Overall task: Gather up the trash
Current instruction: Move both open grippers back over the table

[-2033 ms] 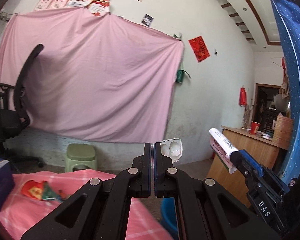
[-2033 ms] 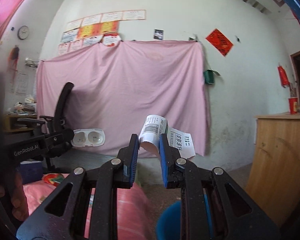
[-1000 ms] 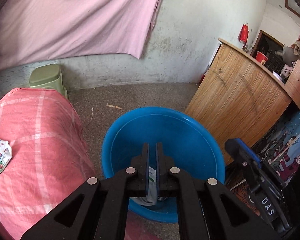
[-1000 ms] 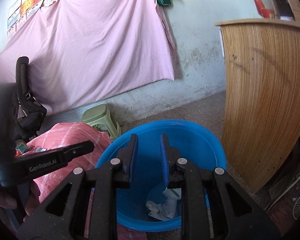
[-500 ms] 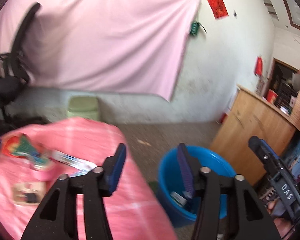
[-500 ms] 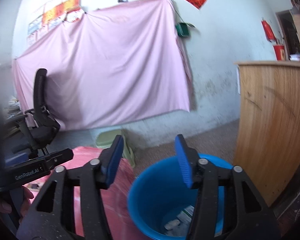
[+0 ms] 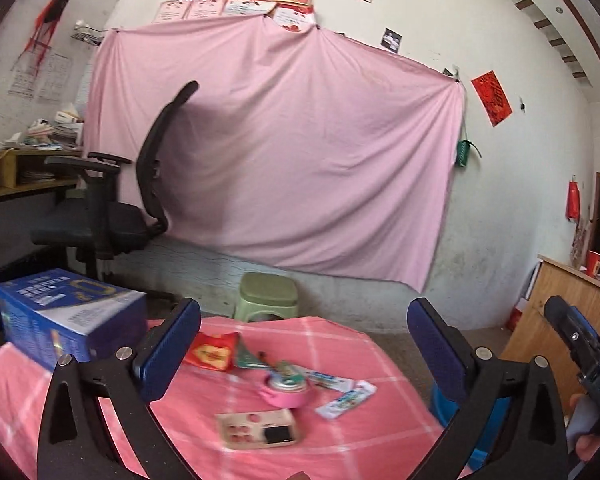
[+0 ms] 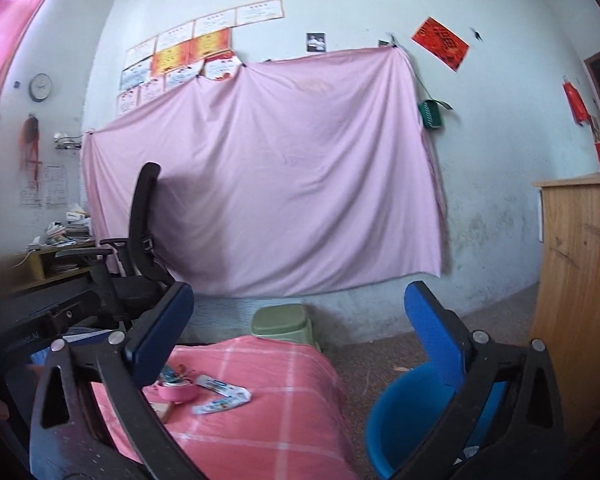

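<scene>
Both grippers are raised above the pink checked bench (image 7: 332,432) with nothing between their blue pads. The left gripper (image 7: 304,344) has its jaws spread wide and released, and the right gripper (image 8: 300,324) is likewise spread wide and holds nothing. The trash lies in a loose group around the middle of the bench: a red snack packet (image 7: 210,350) at the far side, a green-edged wrapper (image 7: 250,356) just right of it, a pink tape roll (image 7: 286,394) nearer, with something green and silver sitting in its hole, a flattened white and blue tube (image 7: 346,398) to the right of the roll, and a cream card with a dark square (image 7: 260,432) nearest. A blue carton (image 7: 68,320) stands on the far left of the bench, well apart from the litter. To the right of the bench, on the floor, stands the blue basin (image 8: 412,420), partly hidden behind the right gripper's finger; a scrap of pale litter shows low inside it. Beyond the bench are a green stool (image 8: 282,322) and a black office chair (image 7: 112,208) before the pink wall cloth (image 7: 300,152).
</scene>
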The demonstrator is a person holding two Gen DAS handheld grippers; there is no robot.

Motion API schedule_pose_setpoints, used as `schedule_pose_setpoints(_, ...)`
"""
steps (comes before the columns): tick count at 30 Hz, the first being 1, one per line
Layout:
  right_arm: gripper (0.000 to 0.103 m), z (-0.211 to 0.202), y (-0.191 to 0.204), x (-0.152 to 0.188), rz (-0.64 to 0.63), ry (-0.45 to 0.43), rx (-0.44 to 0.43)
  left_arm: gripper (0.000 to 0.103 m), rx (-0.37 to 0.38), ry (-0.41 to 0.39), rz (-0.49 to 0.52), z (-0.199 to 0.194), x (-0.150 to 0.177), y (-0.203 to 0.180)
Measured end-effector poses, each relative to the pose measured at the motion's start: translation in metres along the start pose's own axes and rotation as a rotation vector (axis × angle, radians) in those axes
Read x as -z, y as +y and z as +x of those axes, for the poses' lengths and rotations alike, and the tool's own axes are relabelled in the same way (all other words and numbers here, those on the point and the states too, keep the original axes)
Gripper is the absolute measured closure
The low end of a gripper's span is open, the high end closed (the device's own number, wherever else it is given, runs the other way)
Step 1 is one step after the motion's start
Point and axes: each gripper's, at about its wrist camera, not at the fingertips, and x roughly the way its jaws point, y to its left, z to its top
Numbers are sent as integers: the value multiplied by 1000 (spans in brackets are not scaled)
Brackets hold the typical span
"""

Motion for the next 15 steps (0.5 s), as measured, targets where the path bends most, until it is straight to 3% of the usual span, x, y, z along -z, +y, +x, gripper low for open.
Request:
schedule_pose_setpoints(6, 0, 6, 32, 6, -72, 5, -61, 2, -62, -1, 35, -11, 9, 31)
schedule_pose_setpoints(11, 0, 23, 50, 17, -118, 65, -97, 2, -66, 89, 34, -6, 26, 57)
schedule_pose_setpoints(15, 0, 38, 57, 29, -144, 132, -112, 2, -42, 206, 11, 11, 38, 72)
